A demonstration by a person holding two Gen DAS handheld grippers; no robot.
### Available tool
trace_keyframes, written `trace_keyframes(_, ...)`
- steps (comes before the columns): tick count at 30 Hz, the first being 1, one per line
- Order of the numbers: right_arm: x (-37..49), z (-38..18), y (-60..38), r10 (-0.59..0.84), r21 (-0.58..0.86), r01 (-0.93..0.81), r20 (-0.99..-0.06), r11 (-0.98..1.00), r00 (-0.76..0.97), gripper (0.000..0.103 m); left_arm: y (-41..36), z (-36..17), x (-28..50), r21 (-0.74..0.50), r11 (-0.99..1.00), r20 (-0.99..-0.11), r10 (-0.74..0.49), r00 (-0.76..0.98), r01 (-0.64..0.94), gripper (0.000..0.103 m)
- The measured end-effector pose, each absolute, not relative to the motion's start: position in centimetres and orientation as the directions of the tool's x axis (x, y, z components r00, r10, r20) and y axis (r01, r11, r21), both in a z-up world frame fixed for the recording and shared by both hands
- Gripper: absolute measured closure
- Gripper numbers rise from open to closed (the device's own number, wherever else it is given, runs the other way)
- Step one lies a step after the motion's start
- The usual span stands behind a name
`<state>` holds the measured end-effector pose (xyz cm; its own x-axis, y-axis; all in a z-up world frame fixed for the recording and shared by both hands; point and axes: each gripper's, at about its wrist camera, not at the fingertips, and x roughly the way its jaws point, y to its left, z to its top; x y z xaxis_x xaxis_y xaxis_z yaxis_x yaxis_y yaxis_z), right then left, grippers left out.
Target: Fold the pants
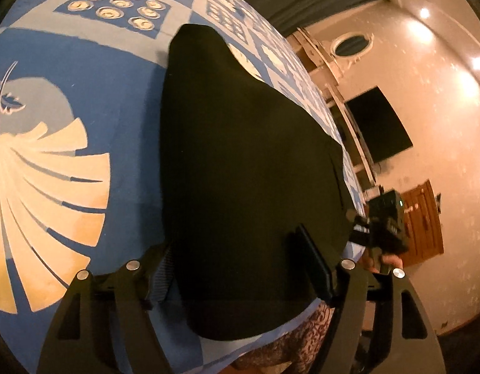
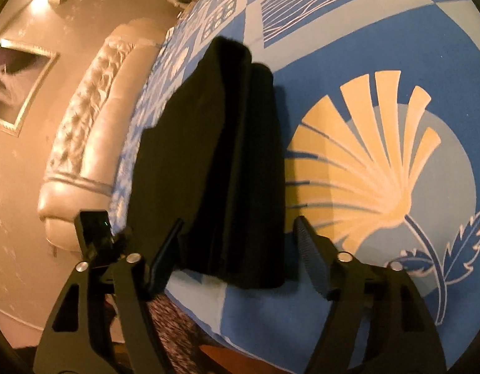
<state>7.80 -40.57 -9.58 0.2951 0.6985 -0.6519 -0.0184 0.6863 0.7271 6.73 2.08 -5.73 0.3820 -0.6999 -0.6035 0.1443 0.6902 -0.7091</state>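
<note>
Your left gripper (image 1: 240,268) and right gripper (image 2: 236,249) both stand wide, holding nothing. The pants (image 2: 215,162) lie folded on the sheet (image 2: 380,46), near its edge. Risk: a careless regrab would drag layers apart or over that edge.

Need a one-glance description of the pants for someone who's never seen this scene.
Find the bed covered by a blue sheet printed with cream fan-shaped flowers. Near its edge lies the black pants, folded into a long, narrow bundle. It is the only plain, dark item there; everything around it is patterned blue and cream.
</note>
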Motion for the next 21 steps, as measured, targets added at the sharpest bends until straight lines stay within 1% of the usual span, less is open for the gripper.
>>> trace_keyframes(1, 7.7, -9.6, -40.5, 0.700, 0.727, -0.025, -0.651, 0.686, 0.292, 0.047, 2.0, -5.8, 6.8, -0.698, 0.702, -0.613, -0.686, 0.392, 0.139, 0.038)
trace_keyframes(2, 7.6, -9.6, -40.6, 0.703, 0.729, -0.026, -0.649, 0.684, 0.291, 0.048, 1.9, -5.7, 6.9, -0.687, 0.713, -0.622, -0.675, 0.396, 0.138, 0.038)
trace_keyframes(4, 7.2, -9.5, -40.6, 0.697, 0.725, -0.031, -0.650, 0.688, 0.303, 0.054, 1.7, -5.6, 6.9, -0.672, 0.728, -0.633, -0.660, 0.406, 0.136, 0.041)
trace_keyframes(7, 7.1, -8.9, -40.4, 0.689, 0.712, -0.055, -0.653, 0.700, 0.315, 0.060, 1.5, -5.6, 7.3, -0.661, 0.740, -0.644, -0.644, 0.414, 0.124, 0.044)
trace_keyframes(12, 7.3, -8.0, -39.9, 0.668, 0.682, -0.091, -0.666, 0.726, 0.333, 0.064, 1.1, -5.4, 7.6, -0.657, 0.746, -0.650, -0.634, 0.419, 0.108, 0.051)
trace_keyframes(21, 7.5, -8.3, -40.1, 0.674, 0.690, -0.095, -0.654, 0.717, 0.343, 0.065, 1.4, -5.8, 7.1, -0.655, 0.750, -0.657, -0.625, 0.423, 0.090, 0.052)
